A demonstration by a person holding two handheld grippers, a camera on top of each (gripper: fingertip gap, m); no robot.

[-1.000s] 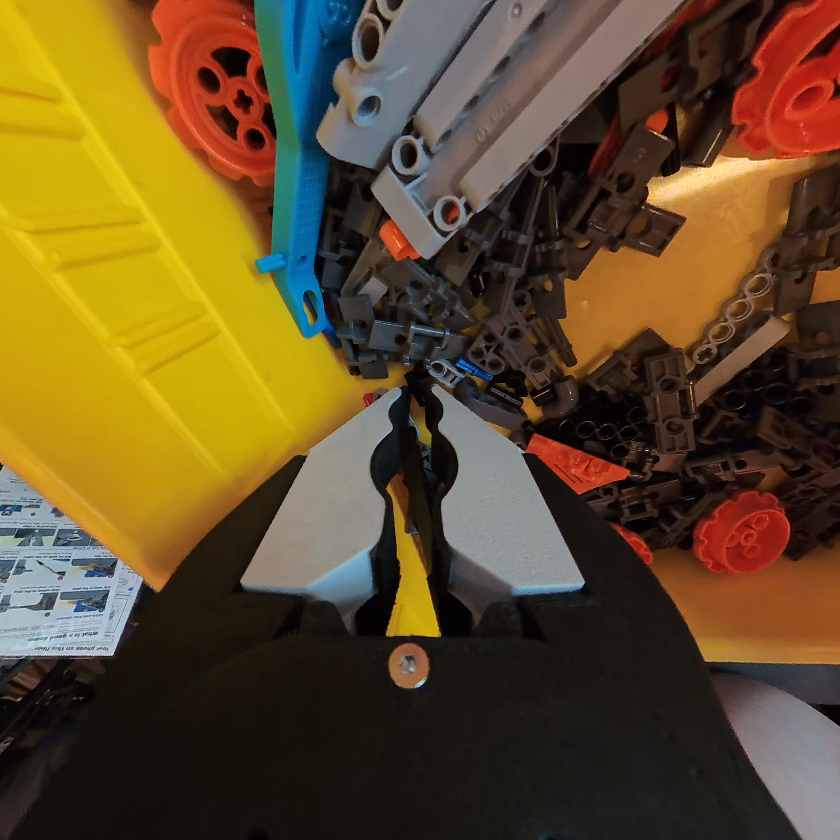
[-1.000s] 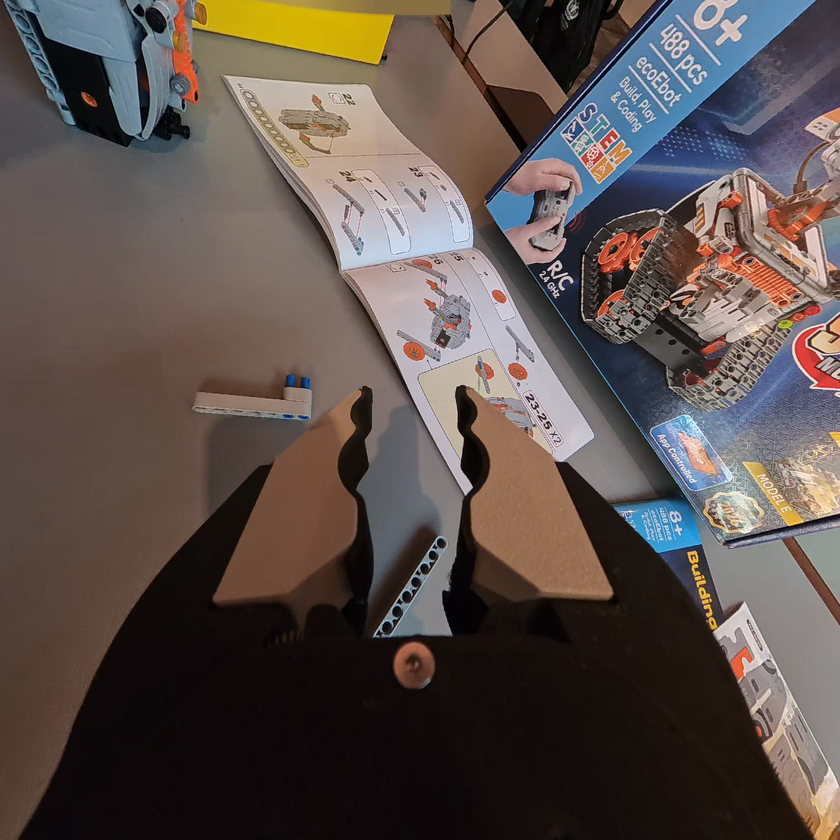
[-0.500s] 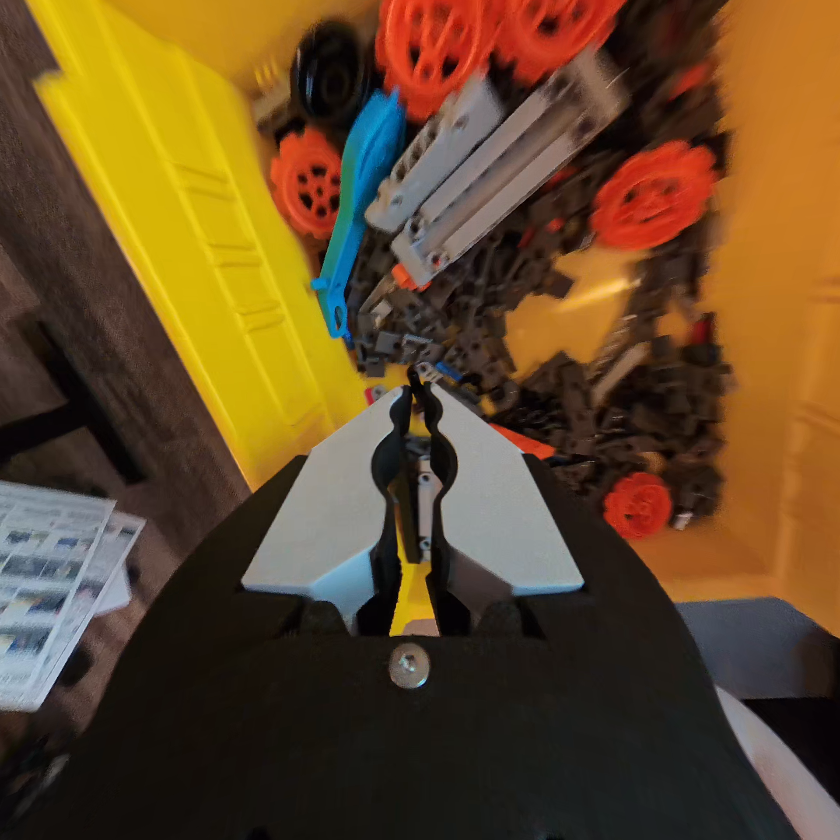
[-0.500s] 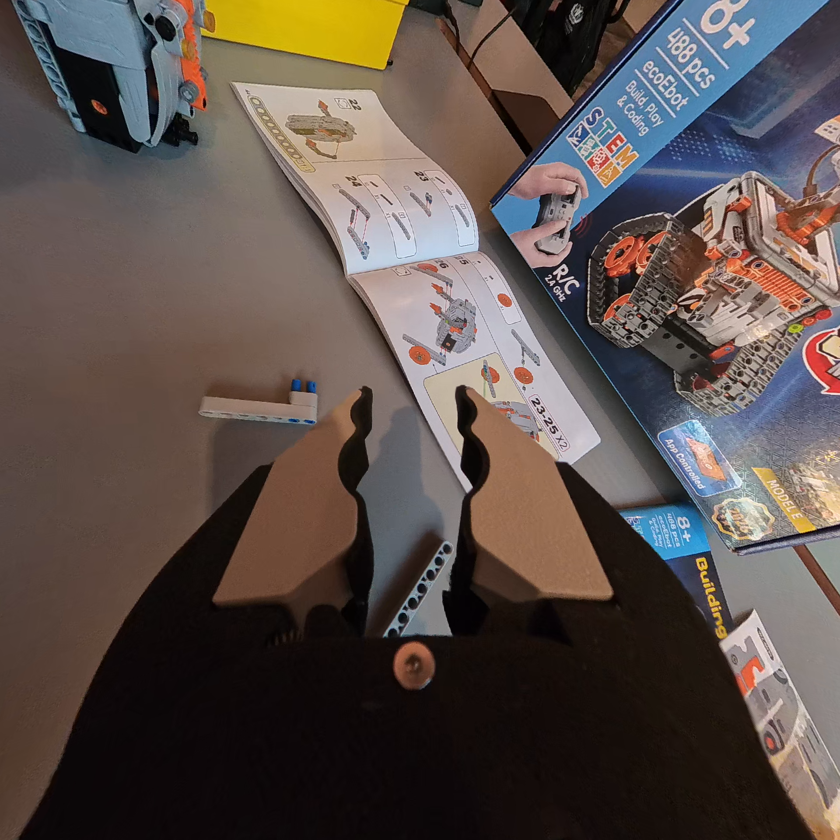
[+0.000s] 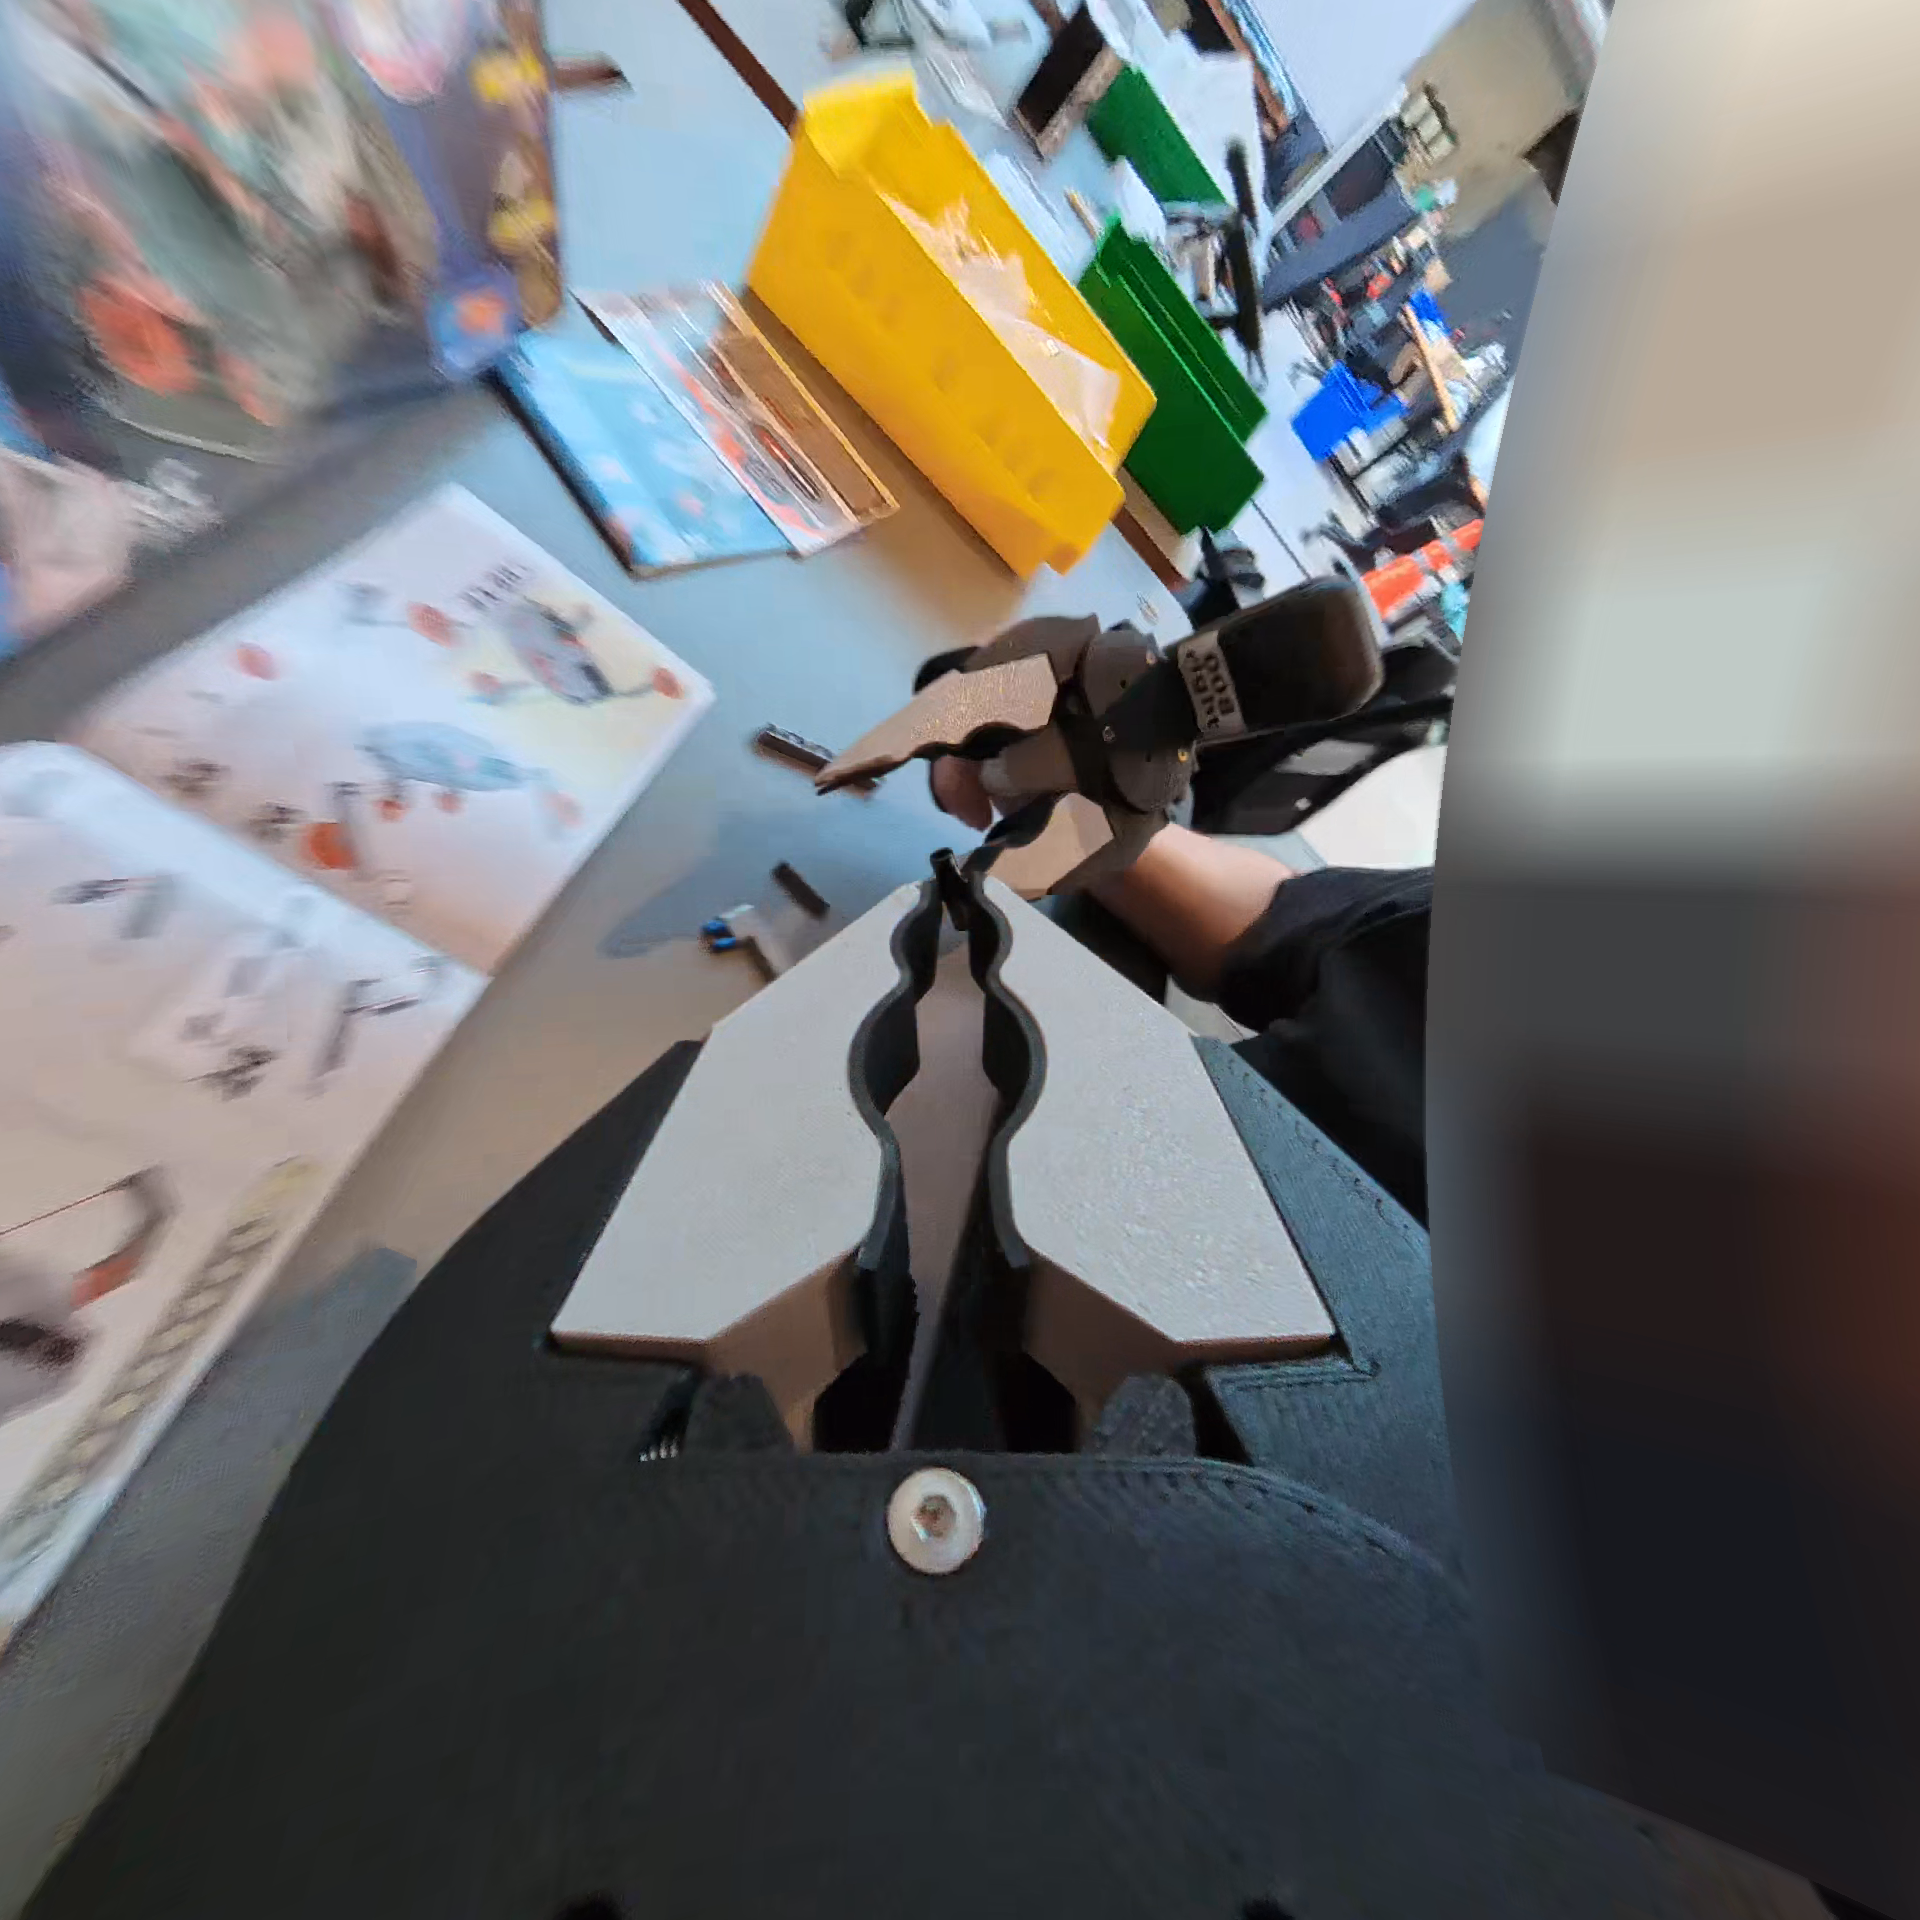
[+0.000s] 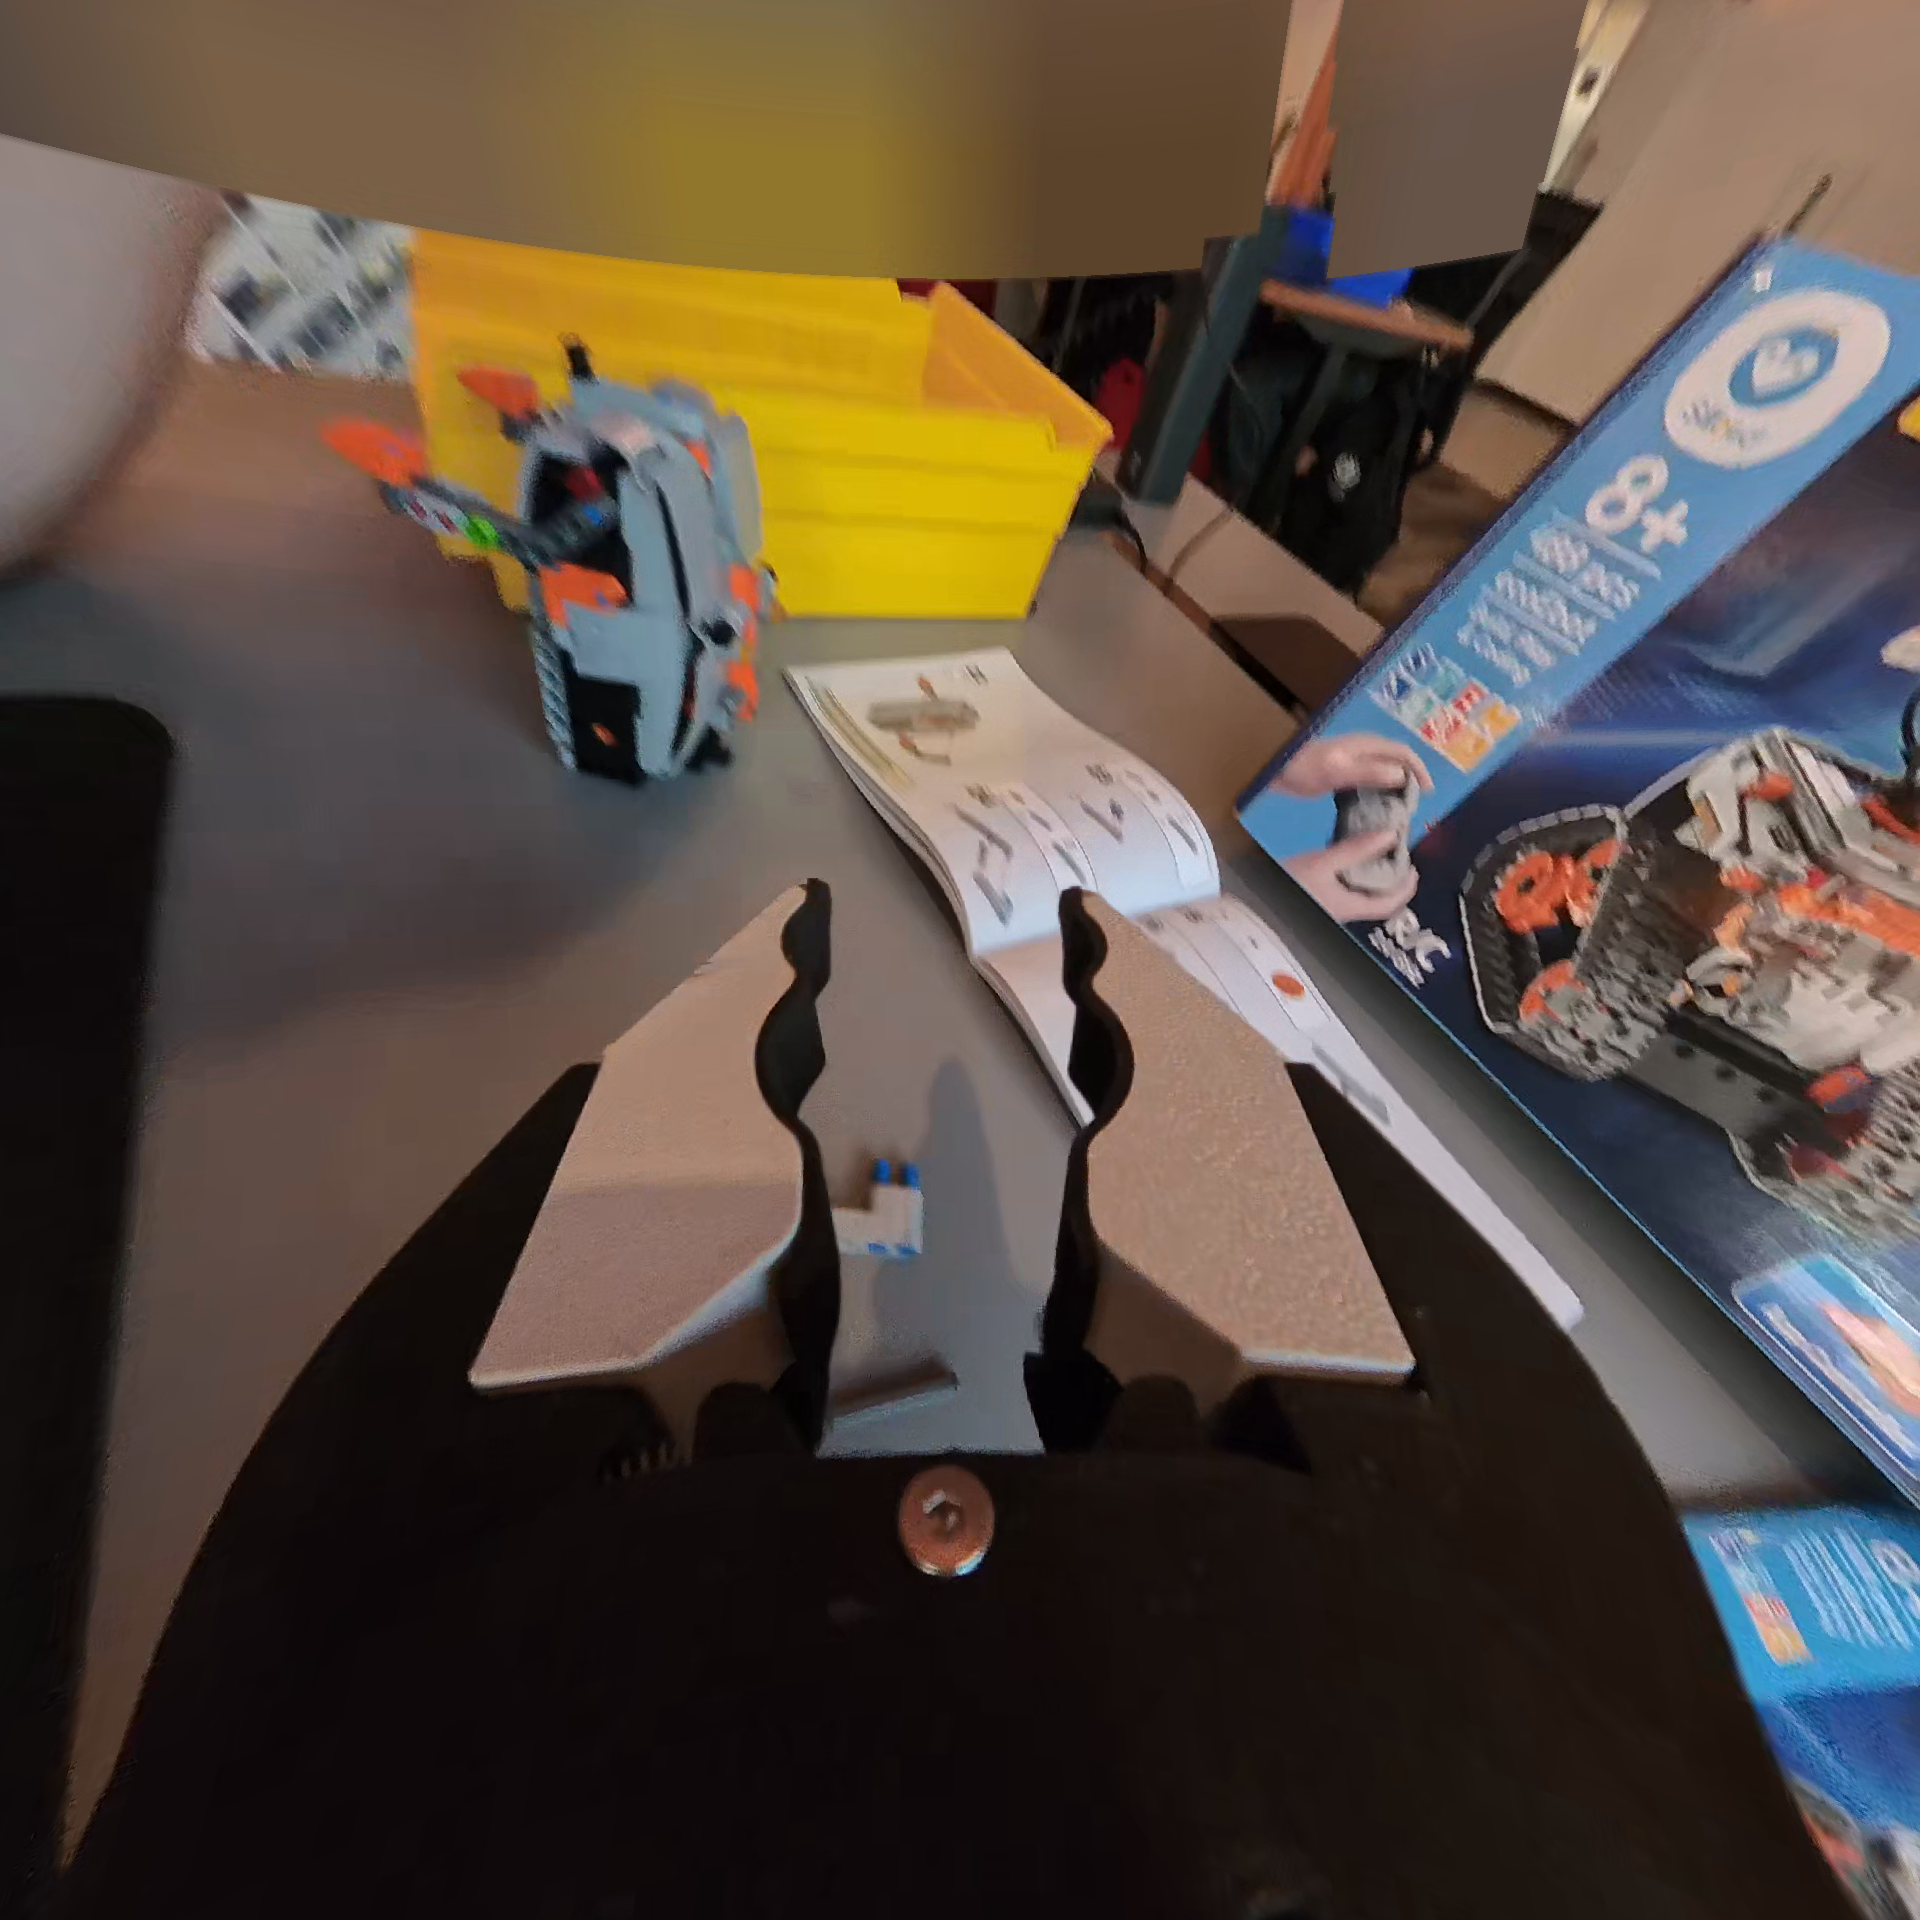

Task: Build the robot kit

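Note:
My left gripper (image 5: 951, 888) is shut on a small black pin (image 5: 943, 864) that sticks out of its tips, held above the grey table. My right gripper (image 6: 940, 904) is open and empty, low over the table. It also shows in the left wrist view (image 5: 902, 818), just beyond the left tips, held by a hand. A grey L-shaped piece with two blue pins (image 6: 888, 1210) lies on the table between the right fingers; it also shows in the left wrist view (image 5: 743, 925). A partly built grey and orange model (image 6: 644, 582) stands farther off.
A yellow bin (image 6: 831, 436) stands behind the model. An open instruction booklet (image 6: 1039, 790) and a large blue toy box (image 6: 1610, 831) lie to the right. Small dark beams (image 5: 795, 746) lie on the table. Another yellow bin (image 5: 935, 343) and green bins (image 5: 1174, 416) stand beyond. My hands' fingertips stand some 12 cm from each other.
My left gripper rose out of the yellow parts bin, still shut on the black pin, and swung over the table toward the right gripper. The right gripper tilted up; the L-shaped piece now lies between its fingers.

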